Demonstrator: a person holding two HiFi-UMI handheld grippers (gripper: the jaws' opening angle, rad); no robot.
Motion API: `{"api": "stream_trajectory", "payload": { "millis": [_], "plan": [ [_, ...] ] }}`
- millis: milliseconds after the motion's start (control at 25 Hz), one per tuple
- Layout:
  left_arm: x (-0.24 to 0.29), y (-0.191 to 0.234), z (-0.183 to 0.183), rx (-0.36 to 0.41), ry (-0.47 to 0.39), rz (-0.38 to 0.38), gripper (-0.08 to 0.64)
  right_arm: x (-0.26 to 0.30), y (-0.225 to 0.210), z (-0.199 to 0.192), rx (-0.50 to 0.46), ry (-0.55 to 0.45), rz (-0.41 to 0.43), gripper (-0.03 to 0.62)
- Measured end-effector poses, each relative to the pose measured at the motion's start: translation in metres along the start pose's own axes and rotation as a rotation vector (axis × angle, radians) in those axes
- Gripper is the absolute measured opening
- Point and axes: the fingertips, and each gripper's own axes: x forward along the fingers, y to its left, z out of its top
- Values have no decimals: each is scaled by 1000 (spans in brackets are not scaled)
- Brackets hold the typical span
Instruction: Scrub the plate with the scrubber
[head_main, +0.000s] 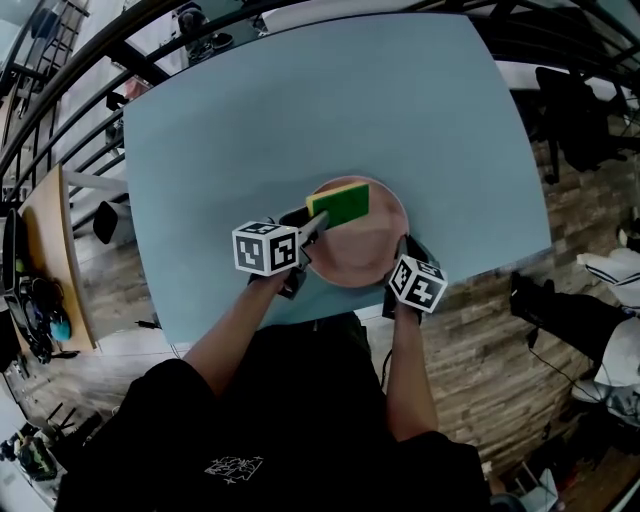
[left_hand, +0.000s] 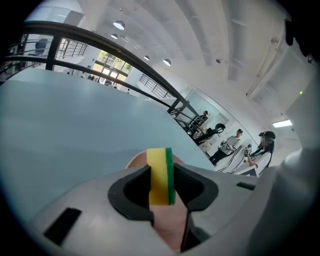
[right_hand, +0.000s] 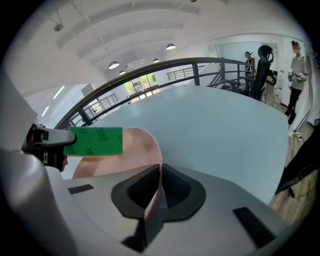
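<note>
A pink plate (head_main: 360, 245) lies on the pale blue table (head_main: 300, 110) just in front of the person. My left gripper (head_main: 312, 228) is shut on a yellow and green scrubber (head_main: 339, 203), green side up, held over the plate's far left part. In the left gripper view the scrubber (left_hand: 161, 176) stands on edge between the jaws with the plate (left_hand: 170, 227) below. My right gripper (head_main: 401, 252) is shut on the plate's near right rim. The right gripper view shows the plate (right_hand: 137, 152) running into its jaws and the scrubber (right_hand: 95, 141) at left.
The table's near edge (head_main: 330, 318) runs just behind the grippers. A wooden side table (head_main: 45, 260) with clutter stands at the left. Dark railings (head_main: 60, 110) curve round the far left. Several people (left_hand: 235, 145) stand far off beyond the table.
</note>
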Motion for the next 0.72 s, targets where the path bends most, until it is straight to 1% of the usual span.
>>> {"api": "stream_trajectory", "payload": {
  "millis": [240, 480, 720],
  "plan": [
    [-17, 4, 0, 51, 16, 36, 132, 0, 0, 2, 0, -8, 1, 20],
    [-33, 8, -7, 55, 41, 54, 132, 0, -1, 2, -3, -9, 0, 20],
    [-54, 9, -20, 68, 90, 56, 132, 0, 0, 4, -3, -11, 2, 20]
  ]
}}
